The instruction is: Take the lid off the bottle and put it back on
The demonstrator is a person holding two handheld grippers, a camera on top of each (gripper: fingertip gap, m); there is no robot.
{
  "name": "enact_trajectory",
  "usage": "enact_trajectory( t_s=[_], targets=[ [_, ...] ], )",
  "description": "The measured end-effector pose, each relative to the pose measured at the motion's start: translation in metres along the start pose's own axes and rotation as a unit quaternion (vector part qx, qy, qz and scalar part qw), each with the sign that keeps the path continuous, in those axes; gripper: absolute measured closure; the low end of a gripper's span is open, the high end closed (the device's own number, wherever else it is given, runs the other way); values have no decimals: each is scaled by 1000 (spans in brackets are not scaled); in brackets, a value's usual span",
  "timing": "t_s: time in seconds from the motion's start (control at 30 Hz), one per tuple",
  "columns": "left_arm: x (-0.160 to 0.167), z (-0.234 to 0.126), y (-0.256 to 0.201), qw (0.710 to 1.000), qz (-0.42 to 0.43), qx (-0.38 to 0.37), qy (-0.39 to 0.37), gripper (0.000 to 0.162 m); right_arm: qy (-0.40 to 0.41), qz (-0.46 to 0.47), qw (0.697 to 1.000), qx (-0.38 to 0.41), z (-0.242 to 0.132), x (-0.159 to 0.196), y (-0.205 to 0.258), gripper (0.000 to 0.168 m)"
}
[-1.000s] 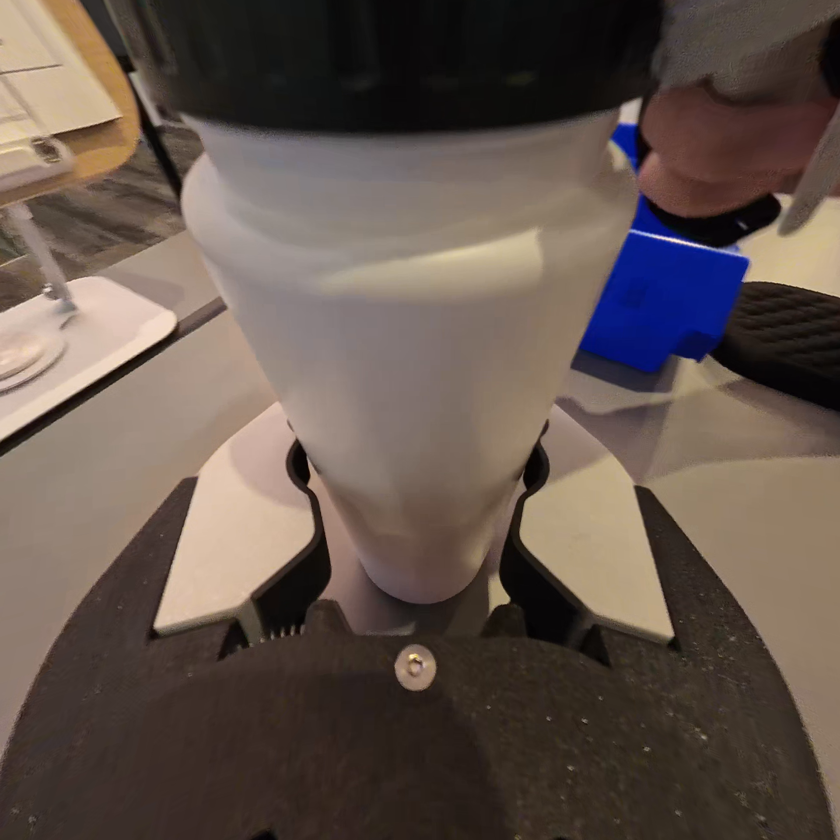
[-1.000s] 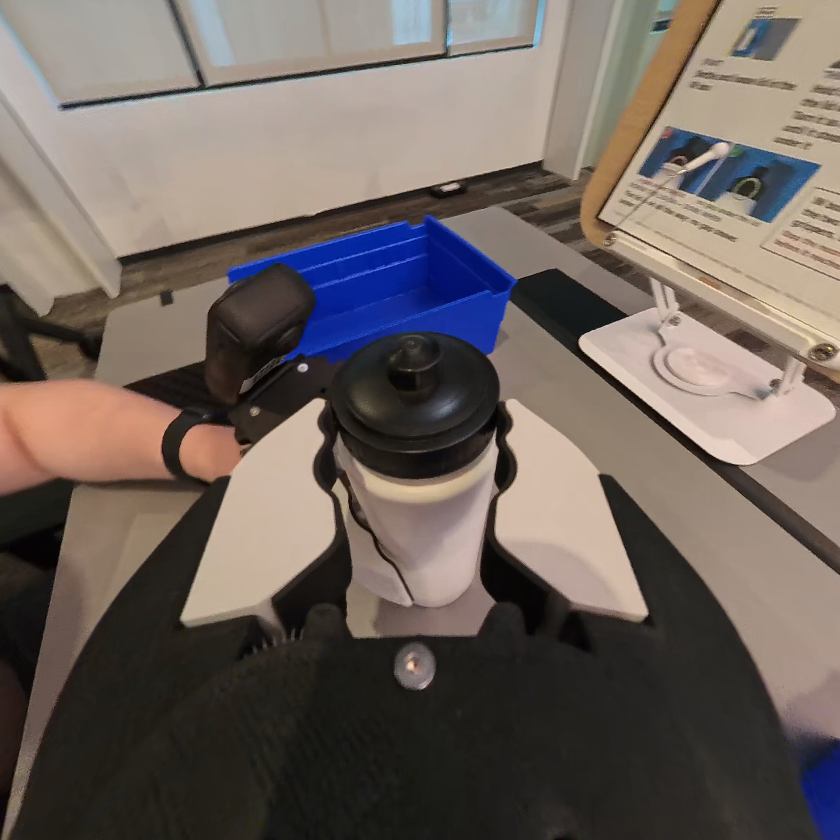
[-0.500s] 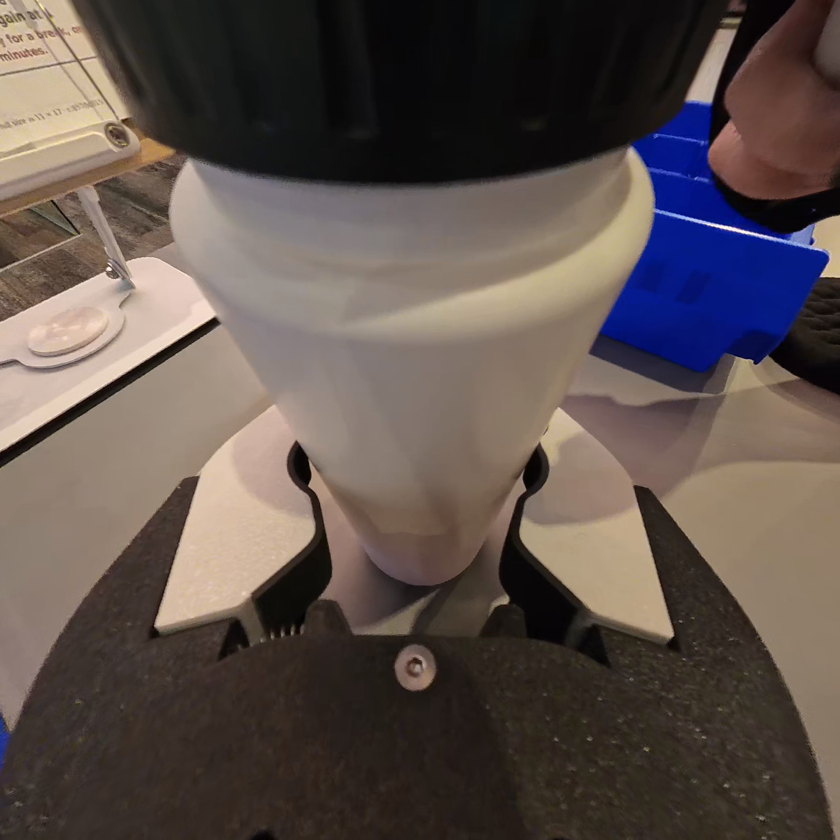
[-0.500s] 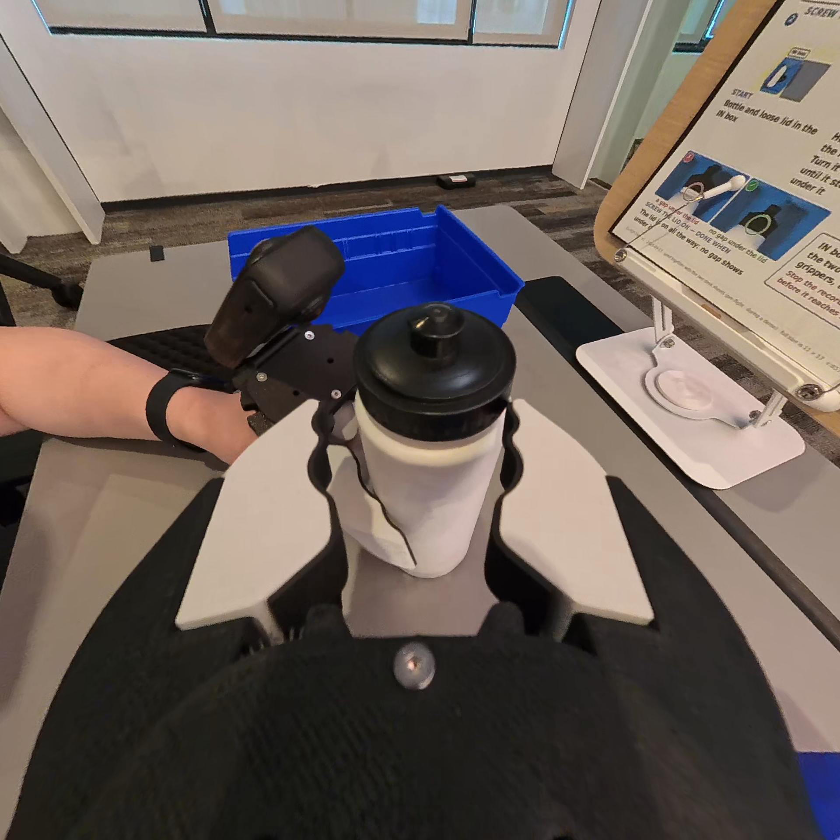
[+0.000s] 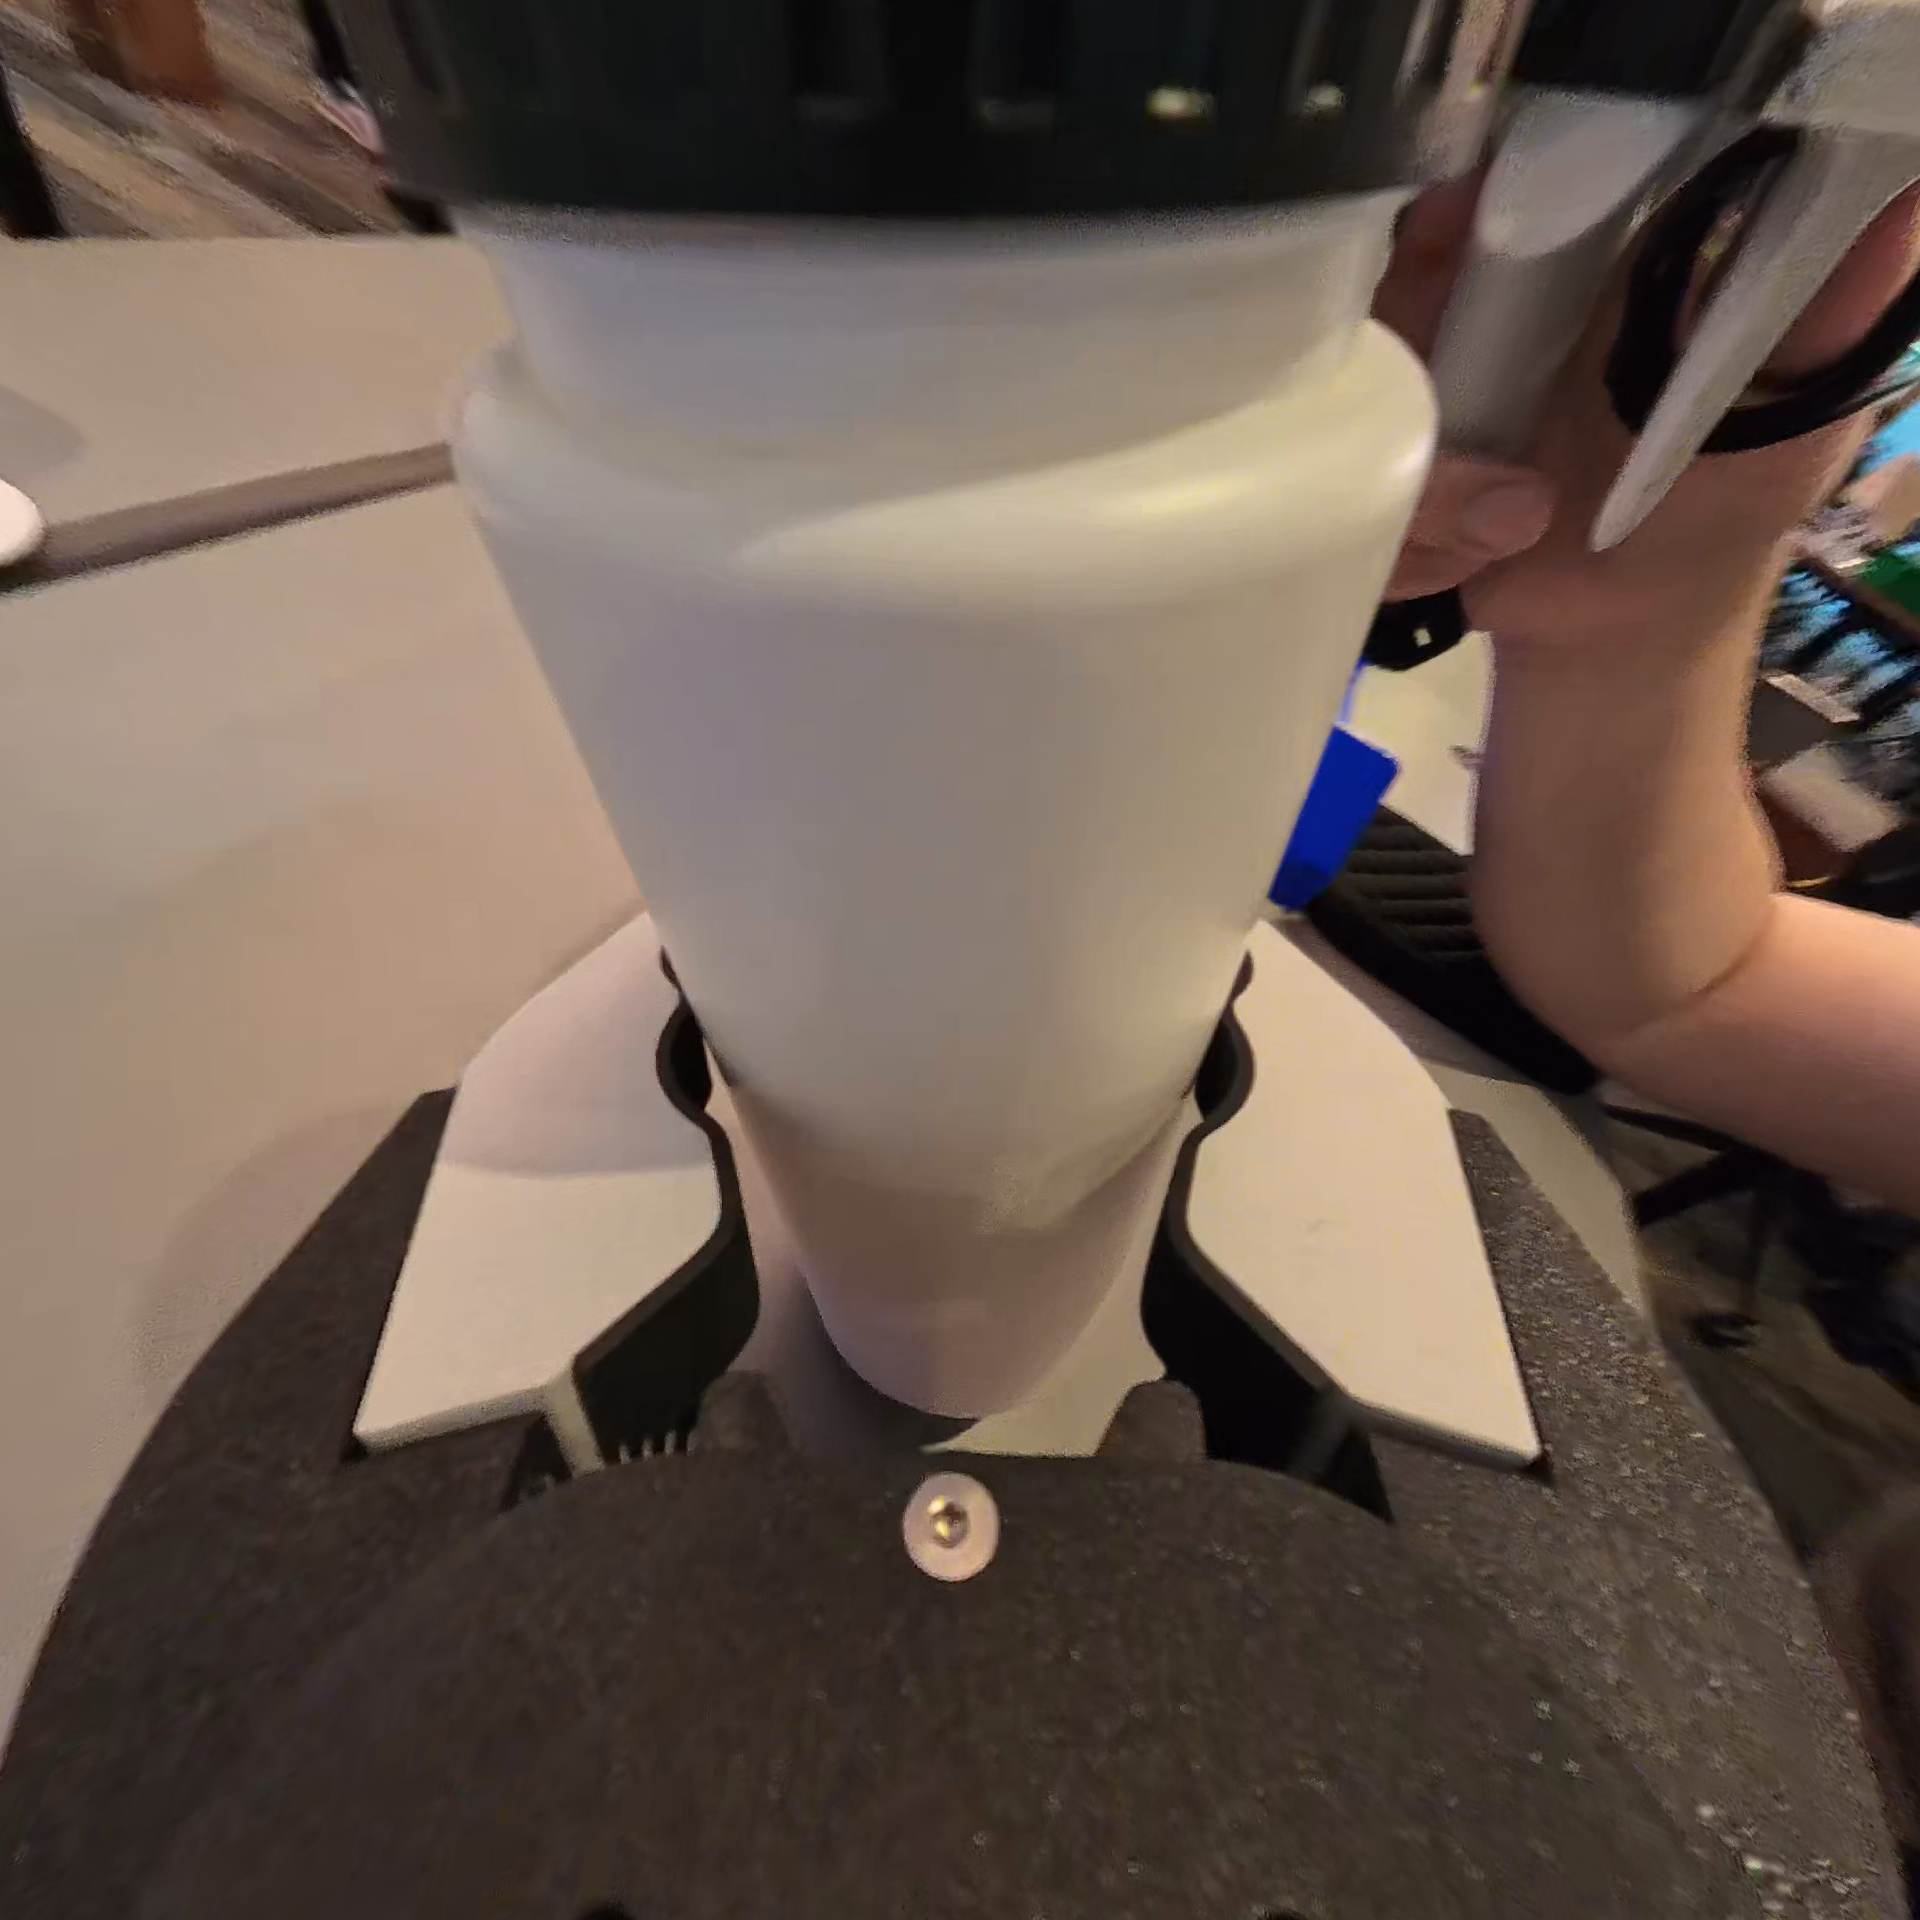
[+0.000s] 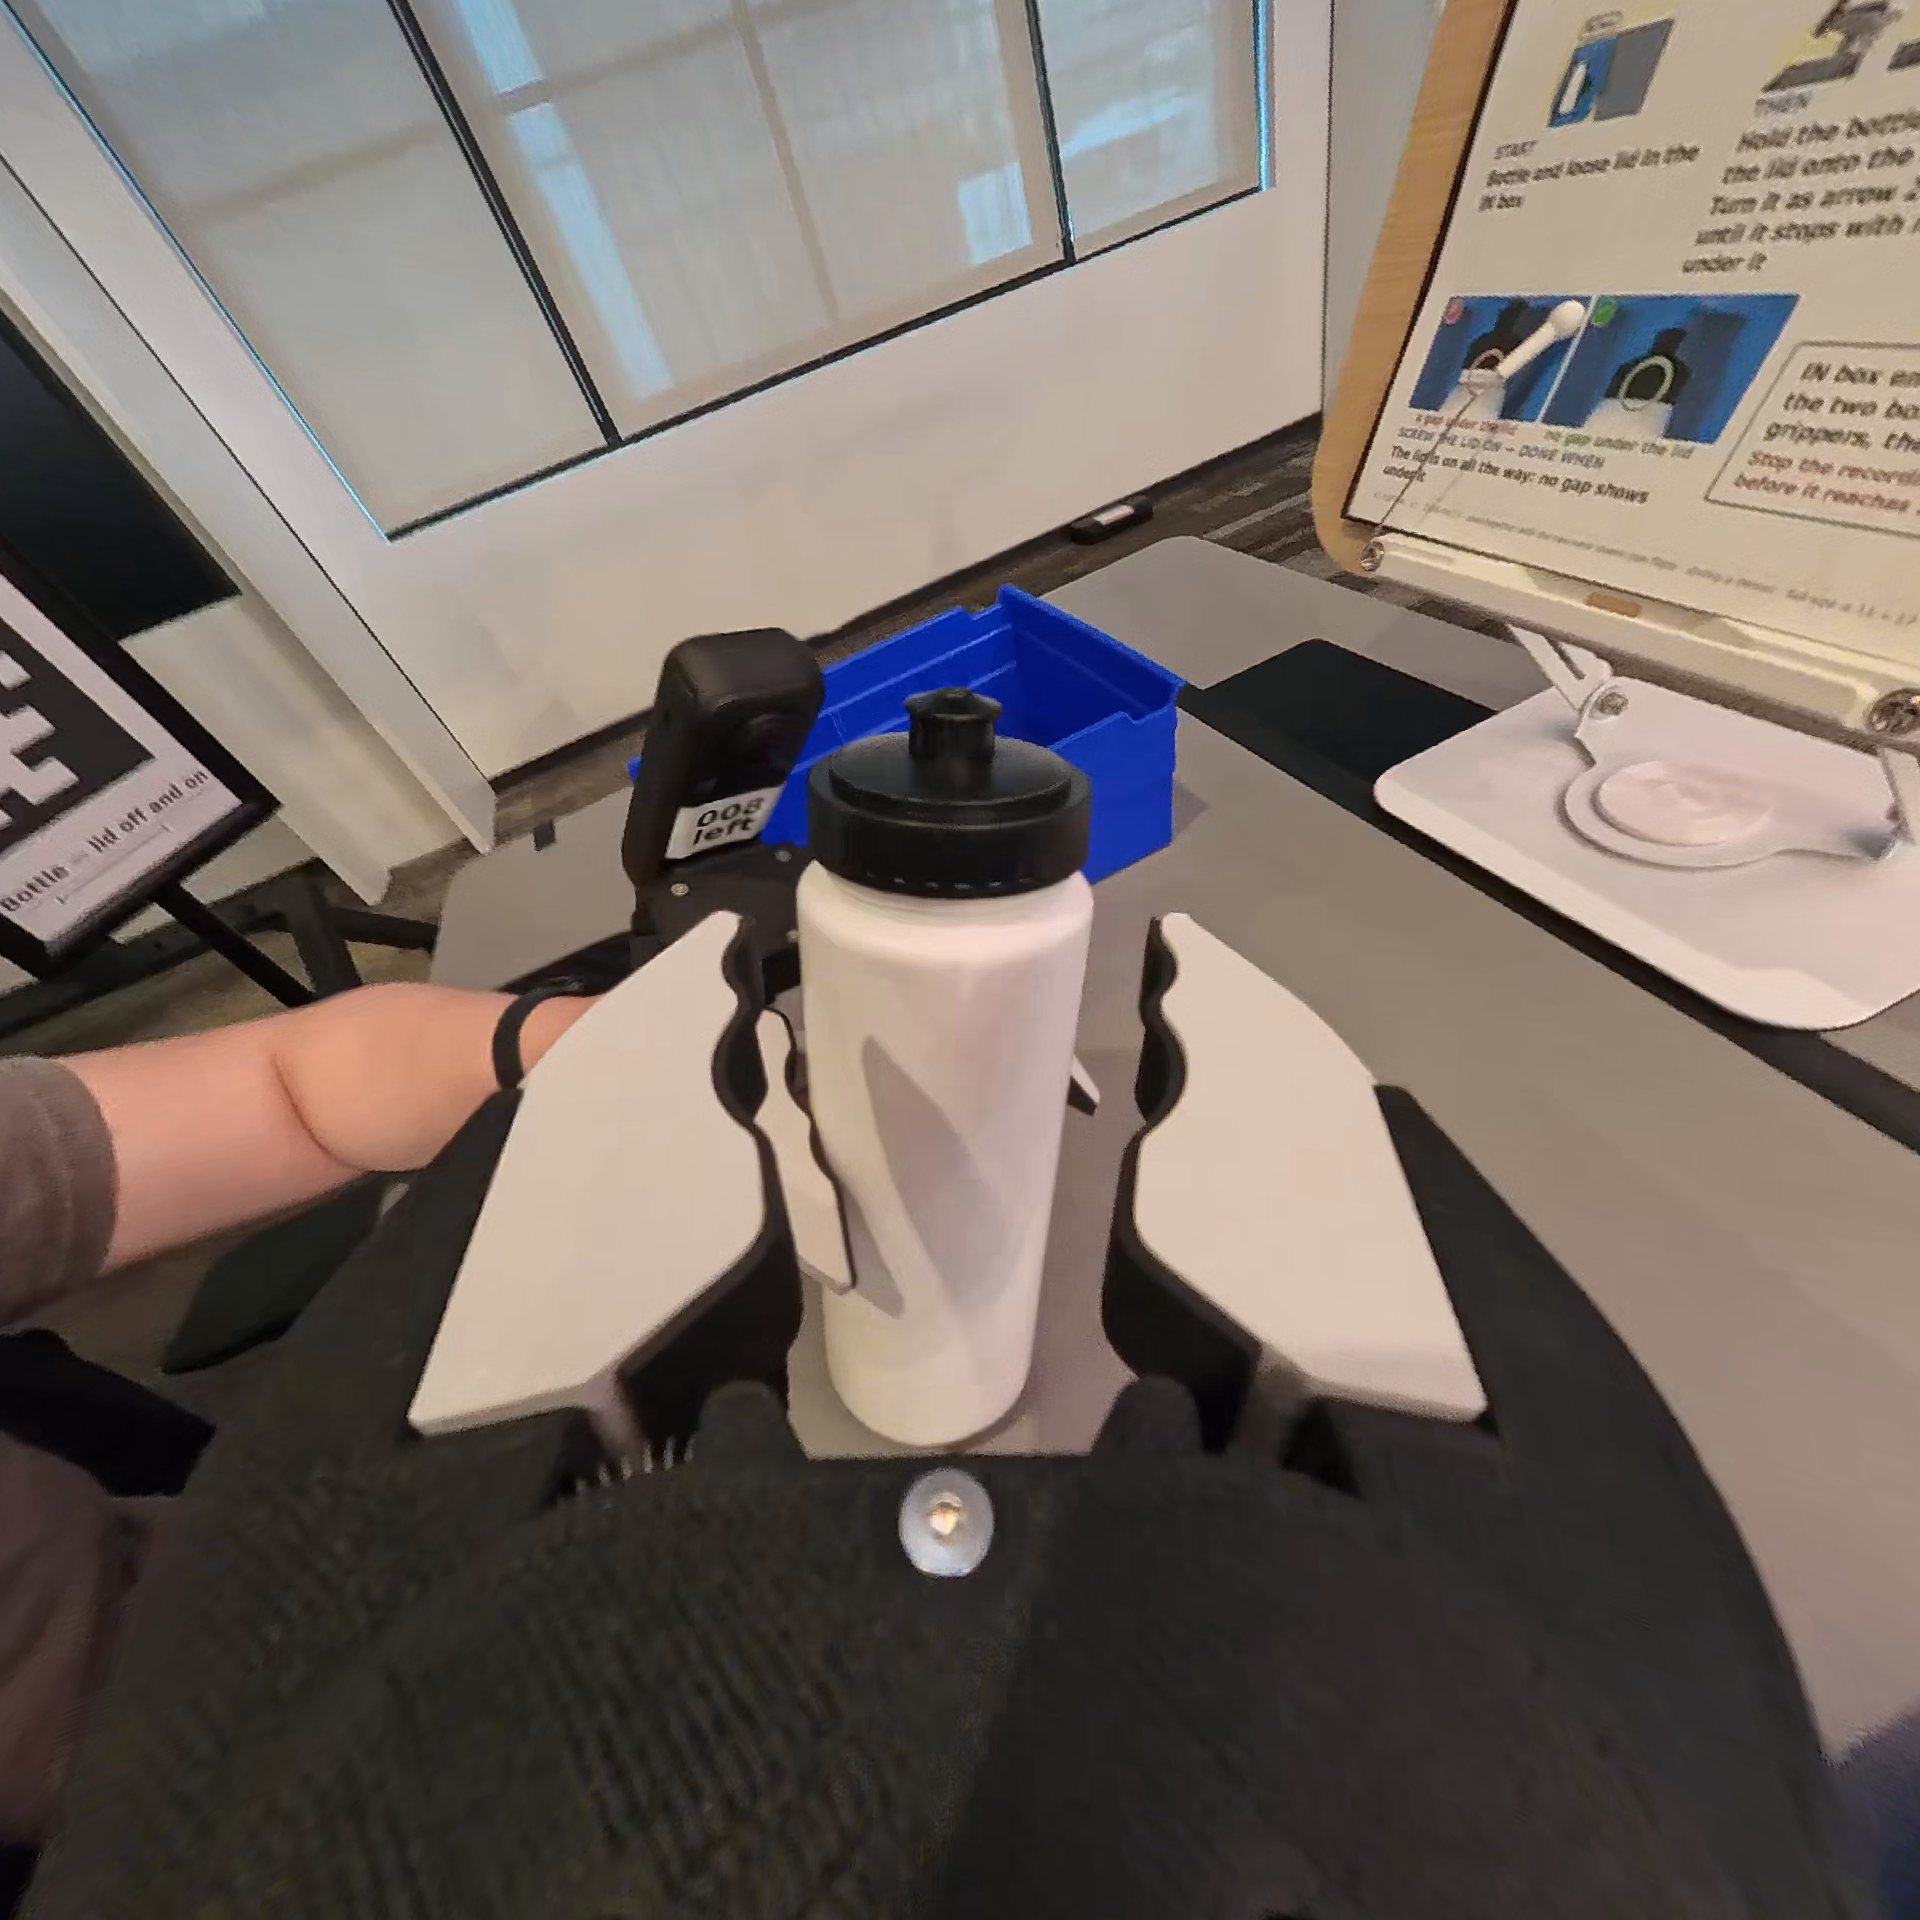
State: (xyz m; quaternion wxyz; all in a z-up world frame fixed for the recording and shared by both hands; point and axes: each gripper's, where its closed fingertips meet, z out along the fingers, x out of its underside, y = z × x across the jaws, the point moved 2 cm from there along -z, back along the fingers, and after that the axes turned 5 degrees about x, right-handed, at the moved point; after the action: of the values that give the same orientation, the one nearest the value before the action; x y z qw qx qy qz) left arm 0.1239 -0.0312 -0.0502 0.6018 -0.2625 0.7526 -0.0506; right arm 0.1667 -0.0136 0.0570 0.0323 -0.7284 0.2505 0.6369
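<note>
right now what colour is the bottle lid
Black, on a white bottle; the lid shows best in the right wrist view.

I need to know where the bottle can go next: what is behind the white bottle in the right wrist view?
Behind the white bottle stands a blue bin, open-topped, on the grey table. The left gripper, shut on the bottle, sits behind-left. The bottle and its black lid hide part of the bin.

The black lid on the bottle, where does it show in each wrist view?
Left wrist view: the black lid spans the top edge, above the white bottle.
Right wrist view: centre, capping the bottle, above the open fingers.
Shared landmark: the blue bin, a sliver right of the bottle in the left view.
</note>
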Motion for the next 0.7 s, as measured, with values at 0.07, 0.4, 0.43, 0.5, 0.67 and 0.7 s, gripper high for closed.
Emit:
enact_trajectory(
  t_s=[0.07, 0.4, 0.43, 0.5, 0.67, 0.7],
  targets=[
    [0, 0, -7, 999, -33, 36, 11, 68, -8, 30, 999, -10, -2, -2, -2, 97],
    [3, 5, -1, 993, 114, -20, 20, 68, -14, -46, 999, -20, 5, 0, 8, 90],
    [4, 6, 0, 988, 150, -39, 20, 68, -13, -77, 997, -20, 7, 2, 11, 89],
    [6, 9, -2, 983, 176, -43, 11, 68, -19, -117, 993, -29, 8, 3, 17, 84],
    [8, 14, -9, 980, 197, -11, -25, 66, -14, -156, 986, -59, 9, 9, 30, 88],
    [8, 15, -10, 980, 200, -3, -26, 66, -15, -156, 986, -61, 10, 9, 31, 90]
  ],
)
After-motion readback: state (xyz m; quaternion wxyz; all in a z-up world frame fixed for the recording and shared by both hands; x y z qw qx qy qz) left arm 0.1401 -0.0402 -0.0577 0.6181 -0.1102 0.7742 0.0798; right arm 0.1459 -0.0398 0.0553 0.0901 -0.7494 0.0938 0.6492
